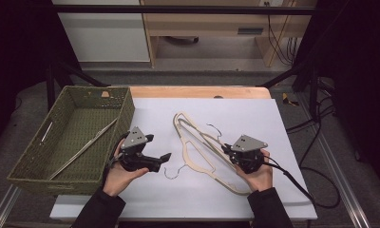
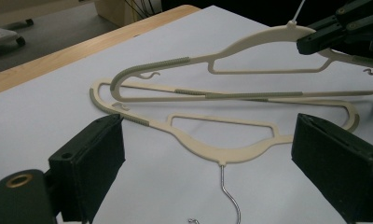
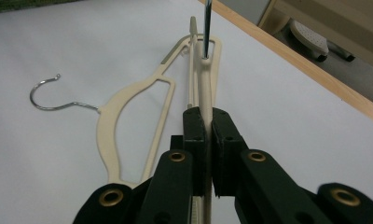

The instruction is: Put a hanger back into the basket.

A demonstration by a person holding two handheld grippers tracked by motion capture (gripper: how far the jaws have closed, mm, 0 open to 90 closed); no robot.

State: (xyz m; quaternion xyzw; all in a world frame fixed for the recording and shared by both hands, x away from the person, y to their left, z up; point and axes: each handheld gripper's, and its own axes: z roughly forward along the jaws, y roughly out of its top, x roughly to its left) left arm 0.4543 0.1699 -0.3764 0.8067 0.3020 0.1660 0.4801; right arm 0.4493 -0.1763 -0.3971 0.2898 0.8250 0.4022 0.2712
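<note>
**Right gripper clamps one hanger; left gripper waits wide open**

The right gripper (image 3: 207,135) has its jaws pressed tight on the thin arm of a cream plastic hanger (image 3: 204,88), at the centre of the right gripper view. The lifted hanger tilts up edge-on, its metal hook at the top of the frame. In the left gripper view the left gripper (image 2: 208,154) stands with jaws wide and nothing between them.

A second cream hanger (image 2: 222,151) lies flat on the white table sheet (image 1: 254,114), lower centre of that view. In the high view a woven green basket (image 1: 126,114) sits at the left edge.

To do this well, I would lift slowly so the two hangers do not snag, and keep the grip near the neck.

No brand, label or writing is legible anywhere.
</note>
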